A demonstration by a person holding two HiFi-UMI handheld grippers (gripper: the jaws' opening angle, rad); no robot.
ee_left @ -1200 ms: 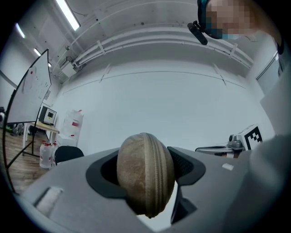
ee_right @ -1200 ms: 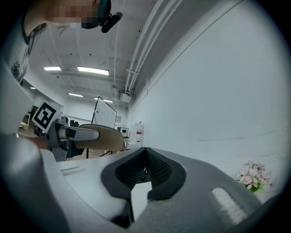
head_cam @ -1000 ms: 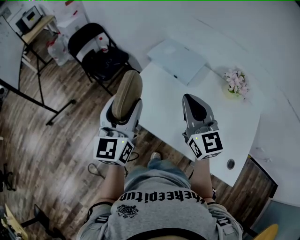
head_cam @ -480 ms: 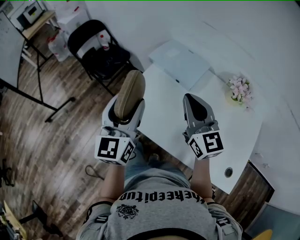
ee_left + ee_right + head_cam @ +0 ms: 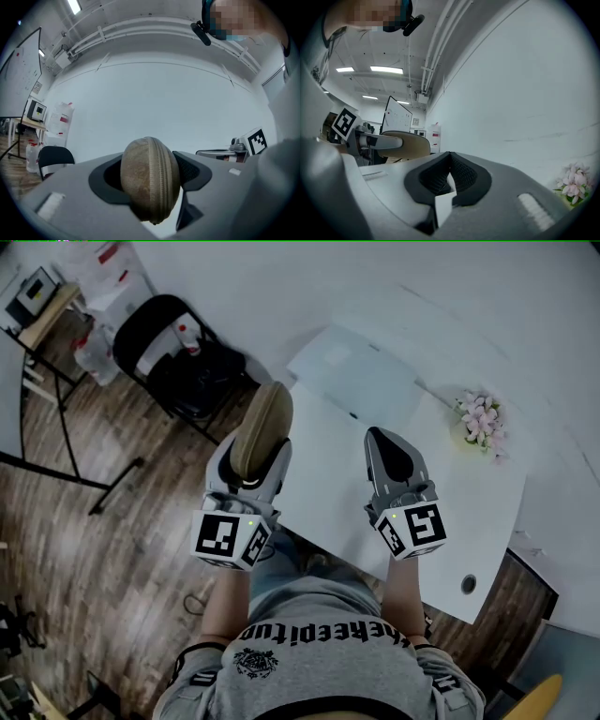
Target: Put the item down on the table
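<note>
Far on the left stands a black folding chair (image 5: 183, 357) on the wood floor. The white containers beside it carry red labels, but these are too small for me to read.

My left gripper (image 5: 251, 457) is clenched on a tan oval zip case (image 5: 262, 418). The pads press on its two sides, and in the left gripper view the zip seam runs up and down between the jaws. The long axis of the case points away from me, in line with the jaws, and its far end sticks out beyond the fingertips.

The relation that matters is this one: the case hangs in the air just left of the left edge of the white table (image 5: 328, 460), more over the floor than over the top. The free table surface lies to the right of it and lower. I judge that I must carry the case to the right and then lower it, before I let go.

Further right, on the far corner of the table, lies a closed pale laptop (image 5: 352, 367); I see no brand on it.

My right gripper (image 5: 392, 457) is above the table, its jaws together with nothing between them. It is nearer to the table, but the case is in my left.

At the far right stands a small bunch of pink flowers (image 5: 480, 413).

The cubes show only black square patterns. The print on my grey shirt (image 5: 319, 662) is upside down and I cannot read it with certainty.
</note>
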